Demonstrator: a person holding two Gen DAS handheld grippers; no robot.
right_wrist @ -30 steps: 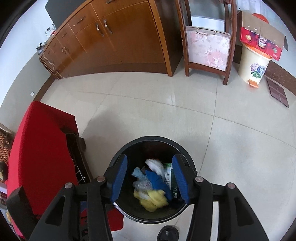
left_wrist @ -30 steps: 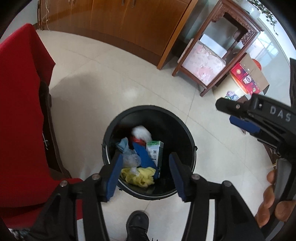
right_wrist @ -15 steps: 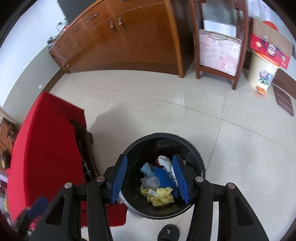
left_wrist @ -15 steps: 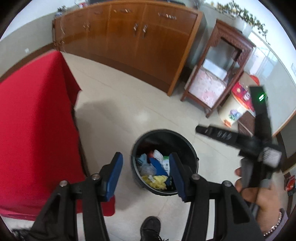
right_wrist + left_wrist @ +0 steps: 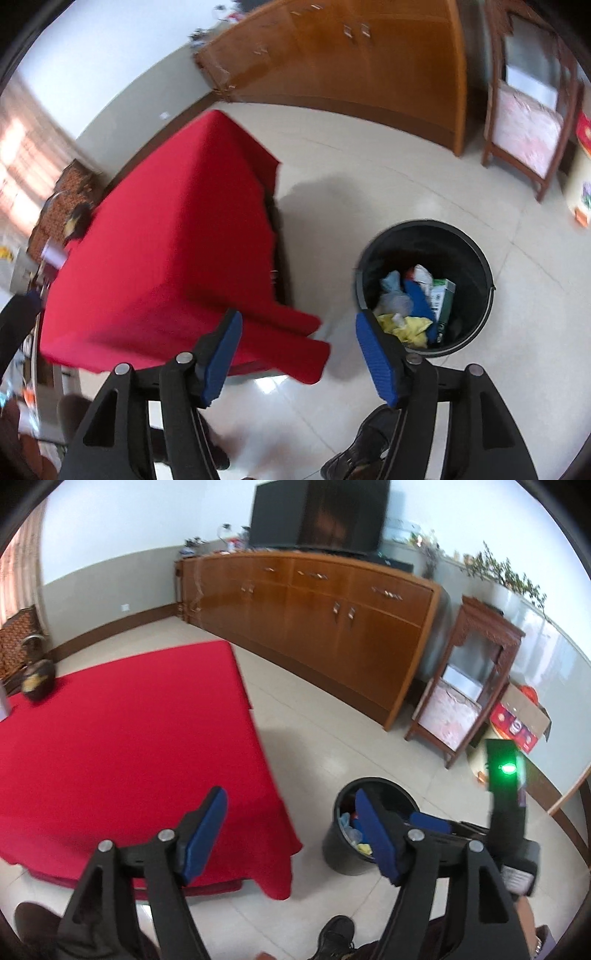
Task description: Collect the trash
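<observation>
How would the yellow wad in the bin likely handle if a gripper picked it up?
The yellow wad looks crumpled and soft, so it would probably flop and squash. It seems light. It lies among other trash in the bin, so neighbours might snag.

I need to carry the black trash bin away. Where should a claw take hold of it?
Grip the black trash bin by its upper rim, coming straight down from above. The bin stands upright and open on the floor, so one finger can go inside the wall and one outside. The far side, clear of the piled trash, is probably easiest.
</observation>
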